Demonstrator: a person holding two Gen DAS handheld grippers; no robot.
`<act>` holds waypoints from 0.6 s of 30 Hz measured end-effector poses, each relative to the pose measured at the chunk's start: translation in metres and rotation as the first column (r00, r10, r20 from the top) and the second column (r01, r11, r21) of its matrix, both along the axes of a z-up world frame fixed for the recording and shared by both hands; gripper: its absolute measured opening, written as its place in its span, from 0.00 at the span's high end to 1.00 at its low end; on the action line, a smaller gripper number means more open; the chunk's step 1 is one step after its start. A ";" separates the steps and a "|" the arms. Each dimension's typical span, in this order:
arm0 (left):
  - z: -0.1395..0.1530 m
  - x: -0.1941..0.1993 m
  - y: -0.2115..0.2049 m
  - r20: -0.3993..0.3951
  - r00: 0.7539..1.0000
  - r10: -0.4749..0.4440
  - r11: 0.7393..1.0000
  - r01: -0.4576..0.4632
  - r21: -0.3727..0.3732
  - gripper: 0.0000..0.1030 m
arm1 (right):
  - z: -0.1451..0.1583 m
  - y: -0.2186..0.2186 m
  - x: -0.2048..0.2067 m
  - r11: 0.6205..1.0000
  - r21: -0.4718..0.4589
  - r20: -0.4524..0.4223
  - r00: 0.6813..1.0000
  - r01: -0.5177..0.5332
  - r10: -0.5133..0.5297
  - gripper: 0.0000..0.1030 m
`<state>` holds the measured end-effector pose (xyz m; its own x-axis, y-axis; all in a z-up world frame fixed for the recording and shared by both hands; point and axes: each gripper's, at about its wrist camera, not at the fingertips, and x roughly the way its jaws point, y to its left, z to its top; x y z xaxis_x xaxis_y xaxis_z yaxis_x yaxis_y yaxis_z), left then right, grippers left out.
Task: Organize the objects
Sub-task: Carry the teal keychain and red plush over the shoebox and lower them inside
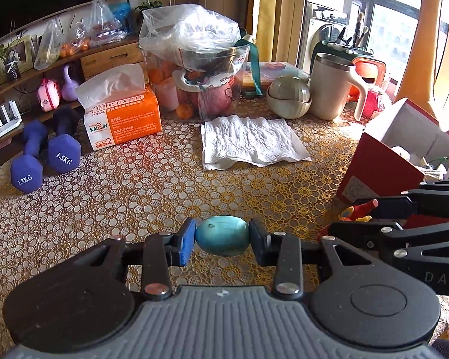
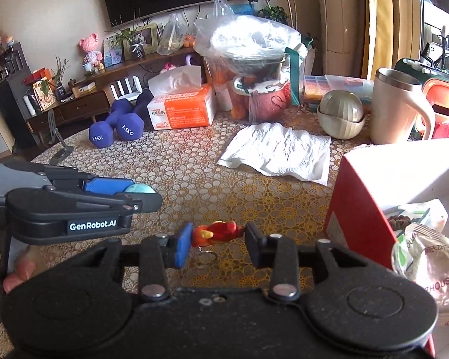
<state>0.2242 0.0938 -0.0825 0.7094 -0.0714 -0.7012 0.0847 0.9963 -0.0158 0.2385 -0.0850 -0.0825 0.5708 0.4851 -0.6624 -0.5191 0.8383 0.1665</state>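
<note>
The left gripper (image 1: 221, 236) clamps a teal egg (image 1: 222, 235) above the table's (image 1: 164, 179) near edge. Beside it, the right gripper (image 2: 218, 237) pinches a small red toy (image 2: 217, 234), possibly a keyring figure, near the red box (image 2: 362, 209).

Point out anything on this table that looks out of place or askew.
Two purple dumbbells lie on the dining table's lace cloth beside the tissue pack, odd among kitchenware. A crumpled paper towel lies loose mid-table.
</note>
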 end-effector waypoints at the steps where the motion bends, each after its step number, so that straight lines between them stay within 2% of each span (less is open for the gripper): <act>1: 0.004 -0.004 -0.004 0.000 1.000 -0.006 1.000 0.006 0.004 0.63 | 0.005 -0.003 -0.003 1.000 0.001 0.004 1.000 0.001 -0.001 0.65; 12: 0.052 -0.045 -0.055 0.009 0.993 -0.115 0.993 0.114 0.039 0.63 | 0.063 -0.042 -0.036 1.000 0.028 0.074 0.997 -0.013 0.011 0.65; 18: 0.078 -0.058 -0.087 0.034 0.983 -0.179 0.983 0.177 0.045 0.63 | 0.088 -0.075 -0.046 0.999 0.040 0.106 0.994 0.013 -0.017 0.65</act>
